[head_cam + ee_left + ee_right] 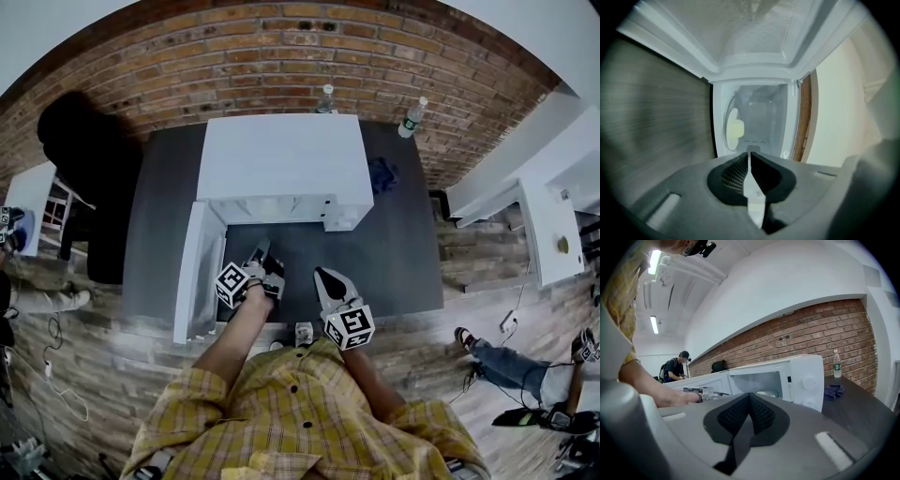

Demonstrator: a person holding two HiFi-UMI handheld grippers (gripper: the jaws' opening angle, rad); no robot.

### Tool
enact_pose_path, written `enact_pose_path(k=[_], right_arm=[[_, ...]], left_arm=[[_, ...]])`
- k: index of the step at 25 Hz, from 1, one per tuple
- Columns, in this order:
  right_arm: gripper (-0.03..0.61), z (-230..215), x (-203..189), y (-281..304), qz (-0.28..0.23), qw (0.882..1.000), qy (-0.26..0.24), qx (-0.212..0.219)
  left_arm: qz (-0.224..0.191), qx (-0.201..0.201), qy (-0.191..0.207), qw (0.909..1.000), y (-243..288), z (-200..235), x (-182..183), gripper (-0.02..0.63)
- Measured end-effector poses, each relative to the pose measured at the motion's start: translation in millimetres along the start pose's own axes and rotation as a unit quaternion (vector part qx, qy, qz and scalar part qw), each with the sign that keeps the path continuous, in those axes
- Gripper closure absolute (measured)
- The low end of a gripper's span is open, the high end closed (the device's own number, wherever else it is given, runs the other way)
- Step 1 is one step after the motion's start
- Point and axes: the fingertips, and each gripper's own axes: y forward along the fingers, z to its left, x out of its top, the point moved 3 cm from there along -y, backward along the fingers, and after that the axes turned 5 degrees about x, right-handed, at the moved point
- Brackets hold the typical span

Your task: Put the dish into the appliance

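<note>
The left gripper (pixel 749 154) has its jaws pressed together at the tips, with only a thin sliver of light between them lower down and nothing held. It sits just in front of the open mouth of the microwave (pixel 286 155) and points straight into the cavity. The dish (pixel 736 128) is already inside — a pale, yellowish round thing toward the back of the cavity, well apart from the jaws.

The right gripper (pixel 749 397) is likewise closed and empty. In the head view it hangs beside the left one, a little nearer the person, over the dark table (pixel 403 253).

The door (pixel 187 272) of the microwave stands swung wide open, on the left of the left gripper and close beside it. From the right gripper view the cavity opening is in plain sight, with the person's left arm reaching across toward it.

Behind the microwave, against the brick wall (pixel 234 66), stands a bottle (pixel 325 97), and a second bottle (pixel 412 116) stands further right. A crumpled blue cloth (pixel 382 174) lies on the table just right of the microwave. Another person (pixel 675 367) stands at a bench in the far background.
</note>
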Motion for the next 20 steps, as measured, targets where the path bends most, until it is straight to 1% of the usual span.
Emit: enact_pose_path(k=[1,3,7,11,14,16,18,20], right_arm=[[0.581,3,0,-1,0.000,1.000,-0.001,0.001],[0.581,8,-1,-3,-0.001,1.000,-0.002,0.002],[0.581,15,1,-8,-0.006,1.000,-0.005,0.000],[0.581,19,1,-11,-0.010,1.000,-0.005,-0.001],[0.581,21,0,-13,-0.008,1.000,-0.003,-0.003],[0.581,23,0,-14,-0.009,1.000,0.000,-0.004],[0.581,24,1,-14,-0.010,1.000,0.003,-0.004],[0.581,26,1,-15,-0.009,1.000,0.005,-0.003]], left_arm=[[0.005,-0.003,0.007,1.0000,-5,-2,-2,0.605],[0.010,-0.009,0.017,0.9998,-14,-6,-6,0.614],[0.020,-0.015,0.025,0.9994,-32,-8,-15,0.614],[0.036,-0.030,0.056,0.9973,-47,-17,-26,0.615],[0.052,-0.039,0.098,0.9931,-57,-26,-35,0.614],[0.060,-0.044,0.135,0.9881,-63,-33,-38,0.615],[0.069,-0.047,0.176,0.9808,-70,-38,-42,0.615],[0.078,-0.049,0.224,0.9702,-76,-43,-46,0.615]])
